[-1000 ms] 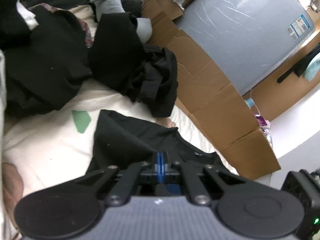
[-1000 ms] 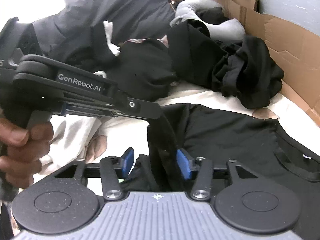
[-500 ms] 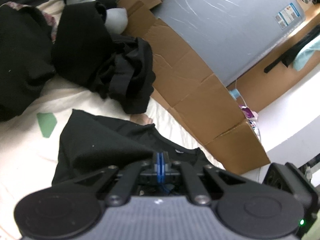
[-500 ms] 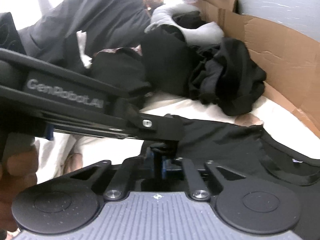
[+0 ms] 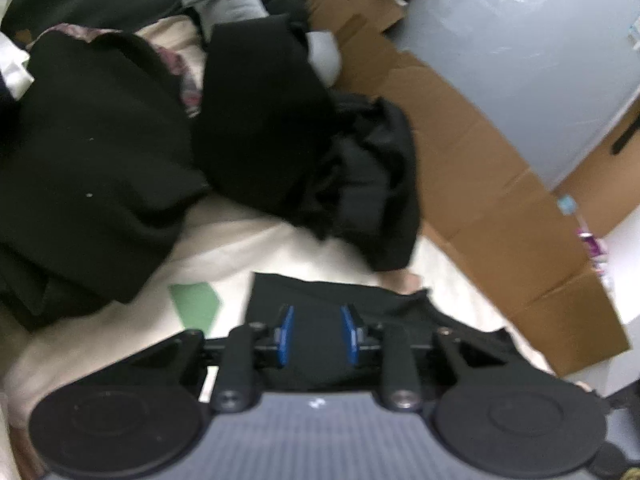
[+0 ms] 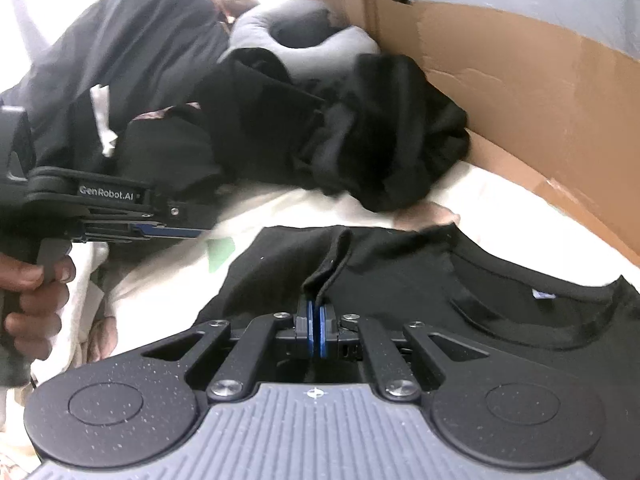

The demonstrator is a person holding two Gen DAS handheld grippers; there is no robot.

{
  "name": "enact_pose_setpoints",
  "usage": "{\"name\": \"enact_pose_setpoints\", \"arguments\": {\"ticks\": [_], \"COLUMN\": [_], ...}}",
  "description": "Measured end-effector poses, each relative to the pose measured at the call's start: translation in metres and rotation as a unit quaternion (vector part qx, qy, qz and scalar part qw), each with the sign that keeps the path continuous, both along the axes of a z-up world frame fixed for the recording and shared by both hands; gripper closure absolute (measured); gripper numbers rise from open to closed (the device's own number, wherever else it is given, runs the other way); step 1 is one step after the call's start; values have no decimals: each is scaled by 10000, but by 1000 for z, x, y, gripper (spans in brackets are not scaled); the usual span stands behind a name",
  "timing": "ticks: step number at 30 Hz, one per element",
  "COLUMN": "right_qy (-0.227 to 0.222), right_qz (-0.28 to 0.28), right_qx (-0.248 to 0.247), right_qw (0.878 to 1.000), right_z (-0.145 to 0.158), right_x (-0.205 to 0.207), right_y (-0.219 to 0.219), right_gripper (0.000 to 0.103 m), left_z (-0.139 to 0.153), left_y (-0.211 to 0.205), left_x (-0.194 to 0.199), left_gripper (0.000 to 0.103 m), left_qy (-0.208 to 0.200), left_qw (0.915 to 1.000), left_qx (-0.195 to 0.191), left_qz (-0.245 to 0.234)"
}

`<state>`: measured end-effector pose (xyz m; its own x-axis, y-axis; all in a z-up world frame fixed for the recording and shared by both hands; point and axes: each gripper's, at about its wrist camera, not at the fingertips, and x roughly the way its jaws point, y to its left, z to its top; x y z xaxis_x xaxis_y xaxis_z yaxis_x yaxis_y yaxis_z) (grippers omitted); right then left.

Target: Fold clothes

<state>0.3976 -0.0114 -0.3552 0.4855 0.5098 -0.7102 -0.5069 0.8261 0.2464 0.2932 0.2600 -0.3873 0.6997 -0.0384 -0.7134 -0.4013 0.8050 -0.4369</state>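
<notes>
A black T-shirt lies on the cream bed sheet, collar to the right. My right gripper is shut on a raised fold of the shirt's fabric near its left side. My left gripper is open, its blue pads apart just above the shirt's folded edge, holding nothing. In the right wrist view the left gripper shows at the left, held by a hand, apart from the shirt.
A heap of black clothes and a grey pillow lie at the far side of the bed. A cardboard sheet stands along the right edge. A green patch marks the sheet.
My left gripper has opened and let go of the shirt, drawing back to the left. My right gripper closed on the shirt's fold half a second ago and still holds it.
</notes>
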Motion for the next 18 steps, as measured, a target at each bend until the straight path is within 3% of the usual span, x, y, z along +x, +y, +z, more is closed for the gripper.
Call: {"name": "enact_pose_setpoints", "arguments": {"ticks": [11, 16, 18], "right_qy": [654, 757, 785], "right_qz": [-598, -643, -664], "right_qx": [168, 144, 175], "right_qw": [9959, 9950, 9945], "right_z": [-42, -53, -56], "right_x": [19, 20, 21], "right_y": [-39, -45, -46], "right_gripper": [103, 103, 103], "left_z": [-37, -47, -48], "left_y": [17, 18, 17], "left_x": [38, 56, 62], "left_gripper": [74, 56, 55], "left_qy": [473, 595, 553], "left_qw": [9977, 9965, 9969], "left_qx": [450, 534, 479], "left_qz": [-194, -226, -279]}}
